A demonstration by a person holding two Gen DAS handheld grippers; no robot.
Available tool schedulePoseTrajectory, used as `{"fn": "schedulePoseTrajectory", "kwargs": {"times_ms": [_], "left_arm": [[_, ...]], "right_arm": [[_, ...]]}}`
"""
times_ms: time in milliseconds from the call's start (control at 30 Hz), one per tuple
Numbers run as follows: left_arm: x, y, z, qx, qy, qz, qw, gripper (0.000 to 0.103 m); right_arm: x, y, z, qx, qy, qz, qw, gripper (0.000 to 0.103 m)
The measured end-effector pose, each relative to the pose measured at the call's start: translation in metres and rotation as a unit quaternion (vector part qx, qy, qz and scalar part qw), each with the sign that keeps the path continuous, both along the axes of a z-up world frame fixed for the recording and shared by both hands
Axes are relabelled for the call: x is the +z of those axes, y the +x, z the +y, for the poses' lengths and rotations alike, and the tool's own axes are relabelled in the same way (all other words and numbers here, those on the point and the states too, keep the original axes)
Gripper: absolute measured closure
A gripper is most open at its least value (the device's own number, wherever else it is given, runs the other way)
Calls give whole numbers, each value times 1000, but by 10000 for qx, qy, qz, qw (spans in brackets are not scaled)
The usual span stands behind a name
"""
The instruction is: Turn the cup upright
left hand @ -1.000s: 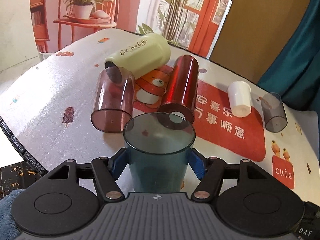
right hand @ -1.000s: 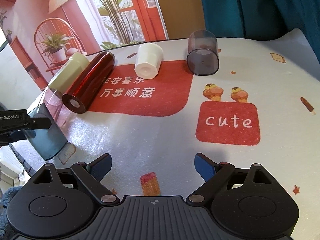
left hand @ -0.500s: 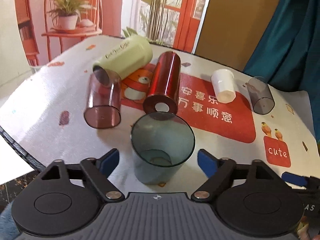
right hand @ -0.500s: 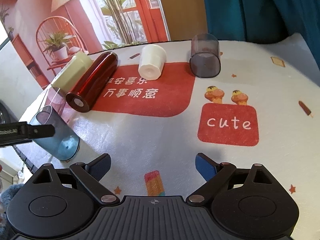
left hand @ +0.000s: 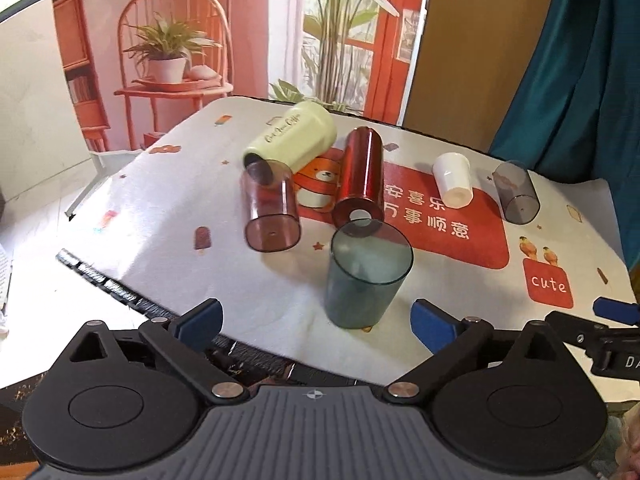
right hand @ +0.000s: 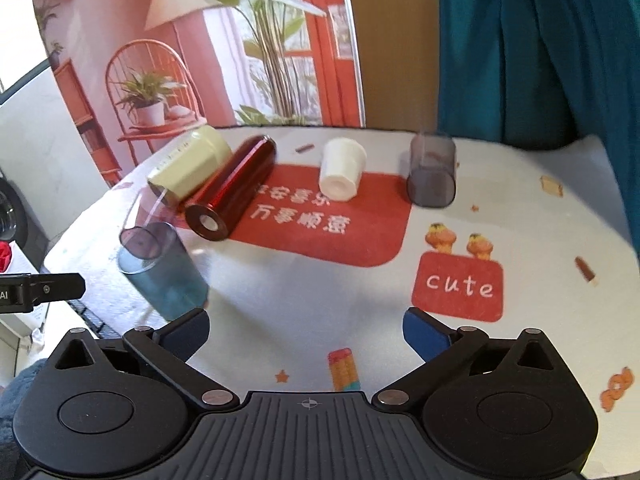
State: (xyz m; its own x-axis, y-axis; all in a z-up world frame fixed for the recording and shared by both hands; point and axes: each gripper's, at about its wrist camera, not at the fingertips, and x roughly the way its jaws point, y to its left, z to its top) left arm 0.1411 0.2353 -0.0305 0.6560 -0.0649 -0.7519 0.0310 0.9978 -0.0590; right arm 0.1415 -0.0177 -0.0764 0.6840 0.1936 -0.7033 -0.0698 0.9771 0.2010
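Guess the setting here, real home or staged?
Probably a staged tabletop: a printed room backdrop behind the table, a cartoon tablecloth, and cups such as the teal cup laid out on it.

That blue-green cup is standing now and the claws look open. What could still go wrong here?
The teal cup stands near the table's front edge, so a nudge from the open left claw might tip it off. It also sits just in front of the lying red tumbler, which could roll into it if bumped. The right claw is open too.
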Motion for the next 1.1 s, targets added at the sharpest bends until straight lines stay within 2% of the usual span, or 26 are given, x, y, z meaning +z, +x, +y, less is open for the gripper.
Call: {"fn": "schedulePoseTrajectory", "kwargs": {"times_ms": [100,233,400,567,833,967,1033,1100], "left_arm": [[13,-15,7,72,46,-40,10000,0],[36,-36,9,78,364,-259,9990,0],[64,-62,19,139,240,-443,9986,0],[77,-89,26,213,317,-528,9979,0],[78,-126,24,293,413,-771,9957,0],[71,-132,16,320,686,-792,9940,0],[67,-131,15,328,663,-730,9946,0],[64,-129,15,324,630,-674,9952,0]], "right_arm": [[20,-16,4,-17,-93,-193,9998,0],[43,-35,7,-5,-91,-398,9992,0],[68,-60,16,93,-41,-544,9985,0],[86,-87,26,129,-154,-725,9972,0],[94,-115,28,67,-214,-875,9959,0],[89,-119,27,-26,-397,-876,9954,0],[81,-117,27,-151,-573,-821,9949,0],[72,-114,25,-216,-545,-675,9960,0]]}}
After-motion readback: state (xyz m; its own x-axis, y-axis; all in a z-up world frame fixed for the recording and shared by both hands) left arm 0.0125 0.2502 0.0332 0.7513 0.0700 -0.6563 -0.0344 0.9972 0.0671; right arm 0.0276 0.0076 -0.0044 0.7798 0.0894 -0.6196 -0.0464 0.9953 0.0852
